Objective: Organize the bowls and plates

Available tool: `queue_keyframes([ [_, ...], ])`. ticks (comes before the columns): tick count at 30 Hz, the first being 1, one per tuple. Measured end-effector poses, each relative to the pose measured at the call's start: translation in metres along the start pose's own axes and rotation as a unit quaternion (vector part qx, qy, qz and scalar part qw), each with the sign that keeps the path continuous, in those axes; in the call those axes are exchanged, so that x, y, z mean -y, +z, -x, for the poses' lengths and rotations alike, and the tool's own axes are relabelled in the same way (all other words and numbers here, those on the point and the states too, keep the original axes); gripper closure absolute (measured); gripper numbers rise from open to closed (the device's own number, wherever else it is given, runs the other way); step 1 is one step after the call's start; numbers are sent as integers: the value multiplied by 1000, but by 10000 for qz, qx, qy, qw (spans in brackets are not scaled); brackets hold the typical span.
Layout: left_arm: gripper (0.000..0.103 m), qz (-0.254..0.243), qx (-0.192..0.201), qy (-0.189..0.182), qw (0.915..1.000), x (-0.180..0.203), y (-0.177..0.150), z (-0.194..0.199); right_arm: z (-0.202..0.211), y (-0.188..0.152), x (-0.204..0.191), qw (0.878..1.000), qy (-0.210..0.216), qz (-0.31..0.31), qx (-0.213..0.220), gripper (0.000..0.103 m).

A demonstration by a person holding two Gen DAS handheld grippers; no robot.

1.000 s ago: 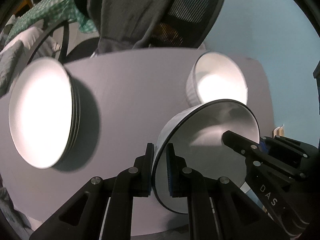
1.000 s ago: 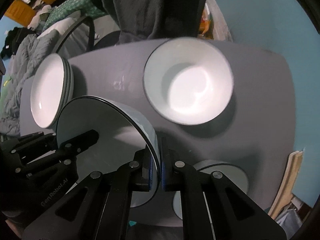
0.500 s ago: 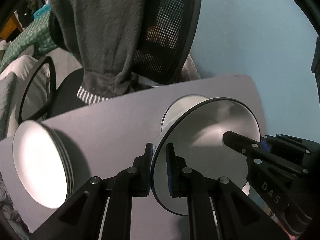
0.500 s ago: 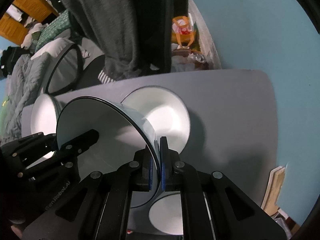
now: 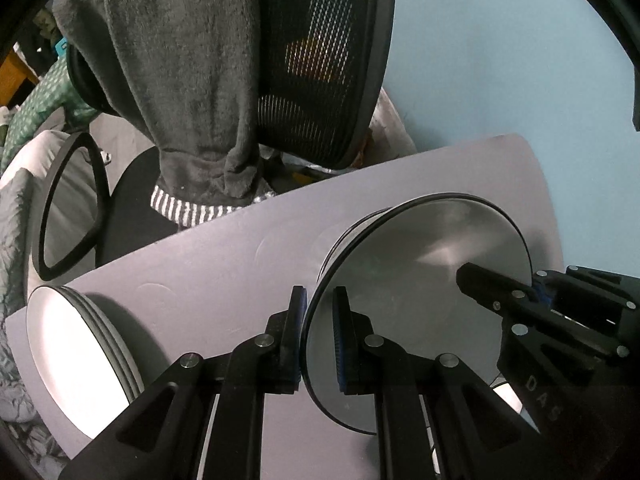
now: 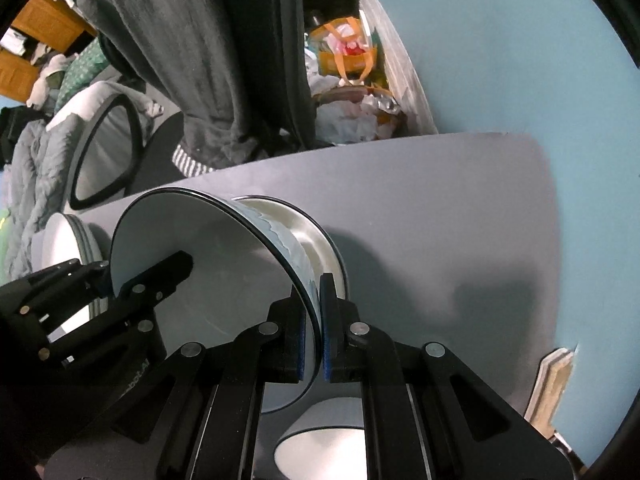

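Observation:
Both grippers hold one white bowl (image 5: 420, 320) with a dark rim by opposite edges, over the grey table (image 5: 224, 264). My left gripper (image 5: 320, 336) is shut on its left rim. My right gripper (image 6: 314, 332) is shut on its right rim. The held bowl (image 6: 208, 264) hangs just above a second white bowl (image 6: 316, 240) on the table, mostly hiding it. A stack of white plates (image 5: 76, 360) sits at the table's left edge; it also shows in the right wrist view (image 6: 68, 240).
Another white bowl (image 6: 324, 452) sits near the table's front edge under my right gripper. A mesh office chair (image 5: 320, 60) draped with a grey garment (image 5: 180, 80) stands behind the table. A blue wall (image 6: 500, 60) borders the right side.
Both grippers carried the held bowl forward and down over the far bowl, which is now mostly covered. The plate stack slid toward the lower left of both views.

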State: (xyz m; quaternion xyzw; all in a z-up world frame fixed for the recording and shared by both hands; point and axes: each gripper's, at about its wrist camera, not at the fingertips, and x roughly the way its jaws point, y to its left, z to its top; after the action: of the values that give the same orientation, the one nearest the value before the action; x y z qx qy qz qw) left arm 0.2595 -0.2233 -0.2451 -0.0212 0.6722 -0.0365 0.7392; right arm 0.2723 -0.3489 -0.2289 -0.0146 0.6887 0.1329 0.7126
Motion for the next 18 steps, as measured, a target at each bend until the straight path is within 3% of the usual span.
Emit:
queue_keyframes([
  [8,91,-150,-63,113,9998,5,-2,-12,-4,1,5,10000,-40,-7,-85,95],
  [13,90,-157,-74,40,9998,5,1,-13,-6,3,3,9997,-53,161,-166,89],
  [18,77,-118,-61,-34,9999,2,1,-12,-7,2,3,9996,-12,104,-259,84],
])
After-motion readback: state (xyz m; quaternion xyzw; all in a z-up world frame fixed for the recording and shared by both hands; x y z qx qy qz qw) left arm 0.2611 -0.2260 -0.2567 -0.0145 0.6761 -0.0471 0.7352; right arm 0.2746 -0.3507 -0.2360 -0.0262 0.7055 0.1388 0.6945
